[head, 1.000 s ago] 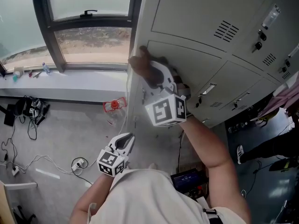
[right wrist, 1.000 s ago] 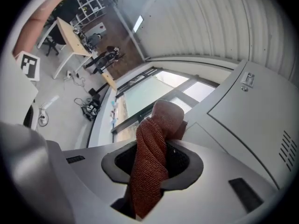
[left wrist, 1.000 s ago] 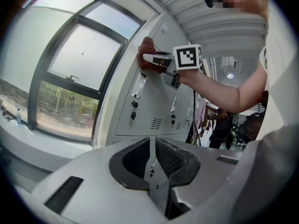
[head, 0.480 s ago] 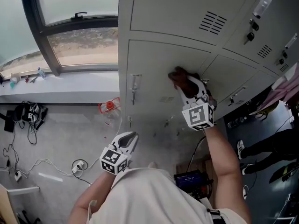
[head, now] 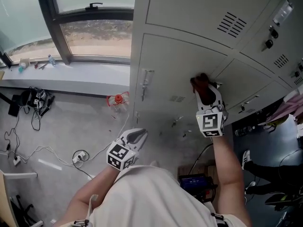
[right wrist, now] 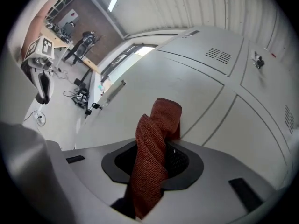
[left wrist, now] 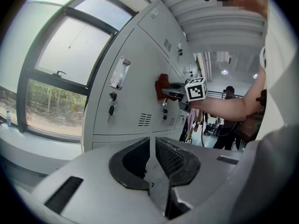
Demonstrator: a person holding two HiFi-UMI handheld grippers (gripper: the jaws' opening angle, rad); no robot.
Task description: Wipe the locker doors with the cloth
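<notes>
Head view: cloth (head: pixel 200 81) mostly hidden behind right tongs (head: pixel 204 90), only dark red tip shows. Right arm stretched up, cloth tip pressed on locker door (head: pixel 175 63). Right gripper view shows more: tongs clamped on twisted cloth. Left tongs (head: pixel 138 136) low near body, closed, nothing inside.

Looked like a locker room in a plain work building. Held a bank of grey metal lockers (head: pixel 180 70) on the right, with vent slots (head: pixel 231 24) and keys (left wrist: pixel 112 109) hanging in the locks. Had a wide window (head: pixel 94 32) and sill (head: pixel 71 77) on the far left, bare concrete floor (head: pixel 71 126) below strewn with cables (head: pixel 35 107), clothes (head: pixel 294 94) hanging at the far right, and a ribbed metal ceiling (left wrist: pixel 210 13).
</notes>
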